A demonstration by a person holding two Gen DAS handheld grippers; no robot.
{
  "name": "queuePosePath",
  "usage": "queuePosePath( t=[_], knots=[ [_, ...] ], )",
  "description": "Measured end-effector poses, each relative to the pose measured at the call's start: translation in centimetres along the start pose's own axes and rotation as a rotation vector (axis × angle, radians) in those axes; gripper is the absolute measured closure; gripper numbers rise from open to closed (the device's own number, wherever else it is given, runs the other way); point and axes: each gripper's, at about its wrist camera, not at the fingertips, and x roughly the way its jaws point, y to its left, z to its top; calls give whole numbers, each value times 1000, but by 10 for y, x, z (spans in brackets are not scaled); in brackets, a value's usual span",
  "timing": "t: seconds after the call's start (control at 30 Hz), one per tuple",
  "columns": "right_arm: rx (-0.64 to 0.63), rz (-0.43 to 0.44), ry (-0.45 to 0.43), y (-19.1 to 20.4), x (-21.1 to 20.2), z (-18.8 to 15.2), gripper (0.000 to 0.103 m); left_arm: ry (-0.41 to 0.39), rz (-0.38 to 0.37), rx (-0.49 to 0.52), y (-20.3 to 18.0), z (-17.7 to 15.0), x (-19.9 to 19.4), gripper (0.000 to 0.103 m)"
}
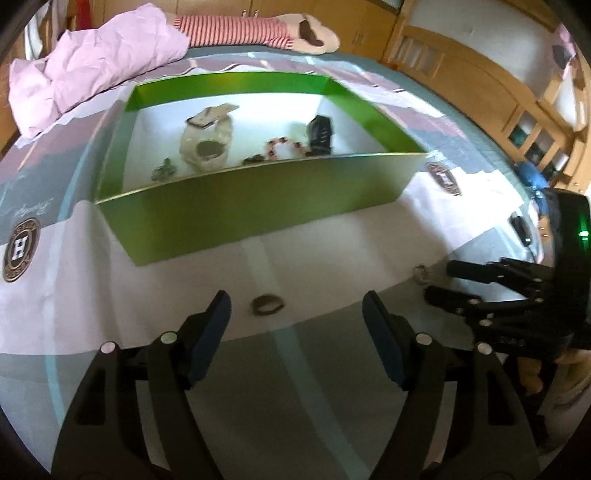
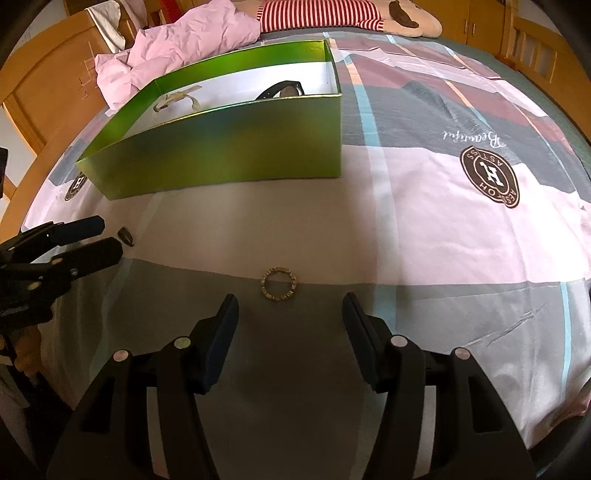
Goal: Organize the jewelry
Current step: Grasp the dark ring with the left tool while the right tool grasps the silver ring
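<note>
**Two rings left on the bedspread, both grippers lined up over them**

Bedding in pink, grey and maroon patches covers the whole work surface, with a crumpled pink quilt (image 1: 92,62) and a striped plush toy (image 2: 321,14) at the far edge.

Your left gripper (image 1: 297,306) stands wide with nothing between its pads, and it frames the dark ring (image 1: 267,305) lying on the sheet just ahead of the fingertips. That spread looks chosen to straddle the ring before you close. The ring is small, dull brown-green and lies flat.

Your right gripper (image 2: 290,306) is parted to a middling width, empty too, centred on the gold ring (image 2: 279,285) just beyond its tips. This one is a thin band with pale stones around it, flat on the grey patch, well apart from the dark ring to its left.

Beyond both, the green box (image 1: 258,206) sits open-topped on the bed, the likely destination. Inside it already lie a pale watch (image 1: 207,144), a red bead bracelet (image 1: 282,147), a black watch (image 1: 320,134) and a few small dark pieces, so you appear near the end of the sorting.
</note>
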Motion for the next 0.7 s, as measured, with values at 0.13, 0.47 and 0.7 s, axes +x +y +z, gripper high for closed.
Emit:
queuePosePath(
  t=[0.13,0.47,0.7],
  knots=[
    [-10,-6,-7,3,0,0,45,31,76,2,0,-1,13,30],
    [-11,-23,-6,6,0,-1,45,-14,106,-86,9,17,31,30],
    [-30,-35,-1,10,2,-1,45,-42,145,-90,7,28,49,42]
  ],
)
